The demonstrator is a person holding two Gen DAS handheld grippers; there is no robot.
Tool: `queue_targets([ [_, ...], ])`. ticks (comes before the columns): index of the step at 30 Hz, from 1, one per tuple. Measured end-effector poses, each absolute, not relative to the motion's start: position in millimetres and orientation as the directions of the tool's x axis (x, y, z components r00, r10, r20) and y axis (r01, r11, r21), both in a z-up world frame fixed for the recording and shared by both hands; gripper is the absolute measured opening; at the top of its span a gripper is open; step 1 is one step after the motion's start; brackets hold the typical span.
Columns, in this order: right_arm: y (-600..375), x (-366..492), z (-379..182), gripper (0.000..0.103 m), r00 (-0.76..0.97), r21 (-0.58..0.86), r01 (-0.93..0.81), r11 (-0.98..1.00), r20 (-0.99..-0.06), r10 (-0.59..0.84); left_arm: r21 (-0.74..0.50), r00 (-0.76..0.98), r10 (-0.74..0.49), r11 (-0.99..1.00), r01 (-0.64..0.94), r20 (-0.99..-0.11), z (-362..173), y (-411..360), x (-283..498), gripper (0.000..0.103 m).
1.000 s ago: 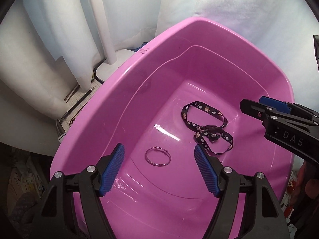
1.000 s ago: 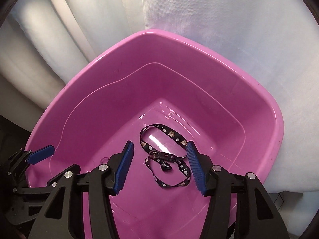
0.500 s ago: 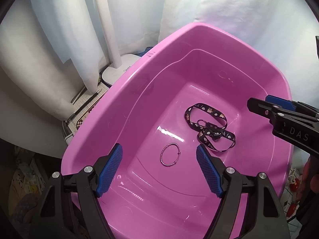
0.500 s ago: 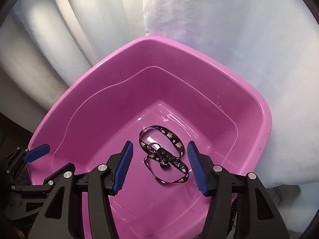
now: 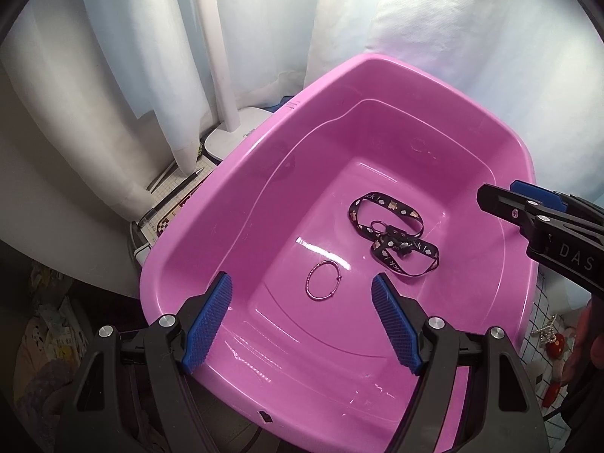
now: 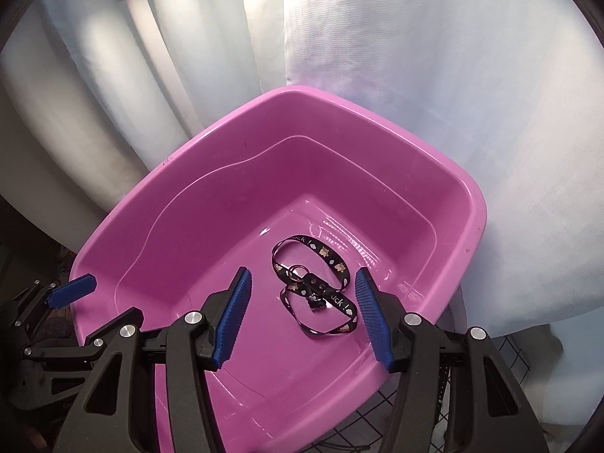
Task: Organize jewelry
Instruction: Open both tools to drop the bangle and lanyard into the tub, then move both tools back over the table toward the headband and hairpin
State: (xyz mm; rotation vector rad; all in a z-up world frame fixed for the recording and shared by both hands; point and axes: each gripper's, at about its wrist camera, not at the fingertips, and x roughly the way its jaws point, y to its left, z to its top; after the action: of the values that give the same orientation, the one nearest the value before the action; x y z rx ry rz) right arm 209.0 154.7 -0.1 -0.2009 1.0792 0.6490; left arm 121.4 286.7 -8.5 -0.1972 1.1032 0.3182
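Bracelet (image 5: 322, 280): a thin metal ring, lying flat on the basin floor, untouched.
Lanyard (image 6: 315, 288): a black printed strap with a clasp, lying looped just beside the bracelet, also in the basin.
Pink basin (image 5: 264, 143): holding both pieces loose.
Left gripper (image 5: 302, 317): hovering over the near rim, jaws standing wide and holding nothing.
Right gripper (image 6: 300, 315): hovering above the lanyard, jaws wide, holding nothing.
Progress: two items appear to be collected already; more trinkets are showing on a wire grid (image 5: 543, 324) outside, so sorting is likely continuing.
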Motion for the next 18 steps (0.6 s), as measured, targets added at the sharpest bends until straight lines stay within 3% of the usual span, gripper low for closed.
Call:
queue_targets([
  [6,128,187,13,0.056,0.348,0.156,-0.571,0.806,-0.843,0.409,0.01,0.446,0.16,0.947,-0.321,-0.881,2,268,103,0.075],
  [10,100,164,25,0.056,0.38,0.157,-0.566,0.809,-0.822,0.425,-0.005,0.48,0.142,0.956,-0.292,-0.866,9,253,90,0.085],
  [18,16,117,40,0.059,0.456,0.143,-0.511,0.848,-0.79,0.408,-0.012,0.545,0.092,0.983,-0.183,-0.834,20,209,65,0.086],
])
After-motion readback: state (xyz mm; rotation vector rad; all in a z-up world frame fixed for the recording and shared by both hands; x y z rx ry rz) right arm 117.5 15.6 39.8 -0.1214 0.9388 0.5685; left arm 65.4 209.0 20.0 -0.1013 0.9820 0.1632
